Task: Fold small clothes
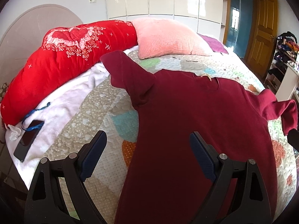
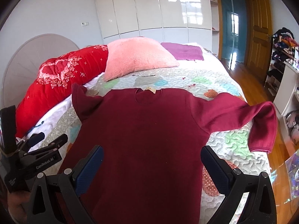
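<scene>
A dark red long-sleeved sweater (image 1: 196, 121) lies flat on the quilted bed (image 1: 104, 112), collar away from me, both sleeves spread out. It also shows in the right wrist view (image 2: 145, 130); its right sleeve (image 2: 261, 119) hangs bent over the bed's right edge. My left gripper (image 1: 147, 140) is open and empty above the sweater's lower left side. My right gripper (image 2: 152, 155) is open and empty above the sweater's lower middle. The left gripper also shows at the left of the right wrist view (image 2: 48, 140).
A red quilt roll (image 1: 56, 59), a pink pillow (image 1: 168, 37) and a purple cloth (image 2: 183, 51) lie at the head of the bed. A black phone (image 1: 28, 140) lies on a white blanket at left. A cluttered shelf (image 2: 282, 56) and wooden floor are right of the bed.
</scene>
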